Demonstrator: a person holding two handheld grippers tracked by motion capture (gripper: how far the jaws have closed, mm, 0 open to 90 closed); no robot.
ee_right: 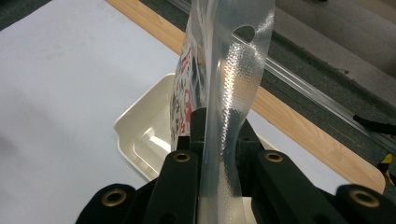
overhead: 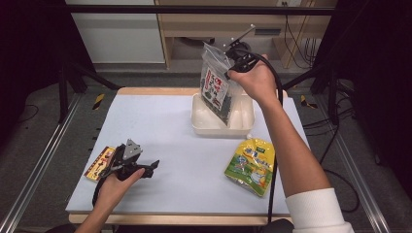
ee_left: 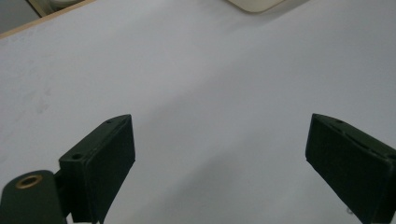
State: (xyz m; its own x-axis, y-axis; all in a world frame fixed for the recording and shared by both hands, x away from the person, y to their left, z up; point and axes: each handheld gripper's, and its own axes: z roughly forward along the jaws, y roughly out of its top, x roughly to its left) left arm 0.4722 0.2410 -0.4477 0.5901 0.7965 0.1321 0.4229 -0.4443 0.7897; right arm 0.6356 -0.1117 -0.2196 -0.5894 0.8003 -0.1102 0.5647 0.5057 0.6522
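My right gripper (overhead: 232,62) is shut on the clear top strip of a seaweed snack bag (overhead: 216,88), which hangs tilted above the cream tray (overhead: 199,127) at the table's far side. The right gripper view has that bag (ee_right: 224,70) pinched between the black jaws, with the tray (ee_right: 135,133) below it. My left gripper (overhead: 154,167) rests low at the table's near left, pointing right. Its jaws stand wide open over bare white table, nothing between them (ee_left: 219,158).
A yellow-green pouch (overhead: 251,164) lies flat on the table near the right front. A small orange-brown packet (overhead: 99,163) lies at the left edge beside my left hand. The tray's corner (ee_left: 254,4) peeks in far ahead of the left gripper. A wooden table edge (ee_right: 299,128) runs behind the tray.
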